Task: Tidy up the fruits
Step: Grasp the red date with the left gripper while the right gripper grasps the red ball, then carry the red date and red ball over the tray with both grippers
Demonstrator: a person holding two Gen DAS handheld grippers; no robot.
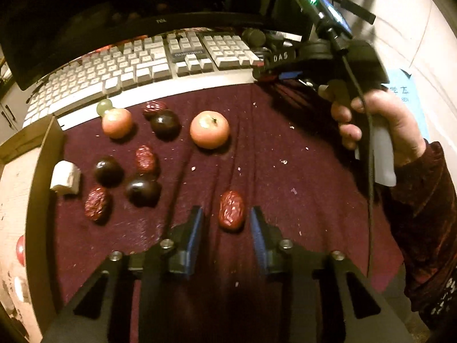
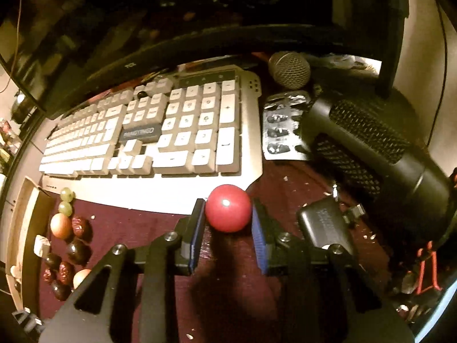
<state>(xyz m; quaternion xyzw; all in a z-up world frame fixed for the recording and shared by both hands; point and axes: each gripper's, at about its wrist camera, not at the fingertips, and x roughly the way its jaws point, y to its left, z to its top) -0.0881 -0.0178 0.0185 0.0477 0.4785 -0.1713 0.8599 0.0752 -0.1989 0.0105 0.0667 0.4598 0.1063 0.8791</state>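
A wrinkled red date (image 1: 231,211) lies on the dark red cloth (image 1: 285,177) between the blue pads of my left gripper (image 1: 227,223); a gap shows on each side, so the jaws stand open around it. Further left lie two peach-coloured apples (image 1: 210,130), dark plums (image 1: 165,123), more dates (image 1: 146,158) and a green grape (image 1: 104,107). My right gripper (image 2: 228,220) is shut on a smooth round red fruit (image 2: 228,211), both pads touching it, just in front of the keyboard's edge. The same fruit cluster (image 2: 71,245) sits far left in the right wrist view.
A white keyboard (image 2: 160,131) spans the back. A cardboard box wall (image 1: 42,171) borders the cloth on the left, beside a white chunk (image 1: 65,177). Right of the keyboard lie a microphone (image 2: 288,68), a blister pack (image 2: 282,125) and a black brush (image 2: 371,143). A hand (image 1: 380,125) grips the other handle.
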